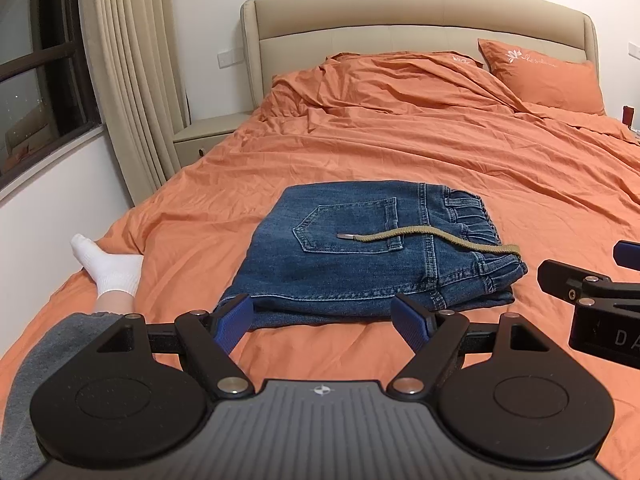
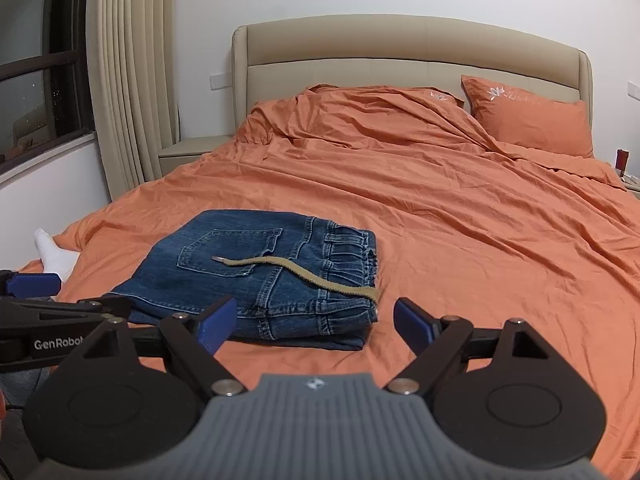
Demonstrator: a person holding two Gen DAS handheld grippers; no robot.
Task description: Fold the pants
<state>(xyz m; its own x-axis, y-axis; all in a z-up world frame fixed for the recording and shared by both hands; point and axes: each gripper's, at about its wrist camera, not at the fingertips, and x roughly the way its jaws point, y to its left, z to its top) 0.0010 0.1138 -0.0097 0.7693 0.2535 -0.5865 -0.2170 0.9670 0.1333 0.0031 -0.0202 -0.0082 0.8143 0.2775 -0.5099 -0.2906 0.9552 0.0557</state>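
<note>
left gripper (image 1: 322, 322): fingers spread, empty, just short of pants' near edge | right gripper (image 2: 308, 326): spread, empty, by waistband corner | pants (image 1: 352, 256): folded stack near bed (image 1: 440, 152) foot edge, long axis crosswise | cord (image 1: 420, 236) loose atop

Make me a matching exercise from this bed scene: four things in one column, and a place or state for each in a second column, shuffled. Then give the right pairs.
Column 1:
1. folded jeans
2. tan drawstring
3. orange pillow
4. left tool

Column 2:
A. leaning against the beige headboard
B. open, holding nothing
C. lying across the denim back pocket
D. stacked flat on the orange sheet

Pairs: 1-D, 2-C, 3-A, 4-B
</note>
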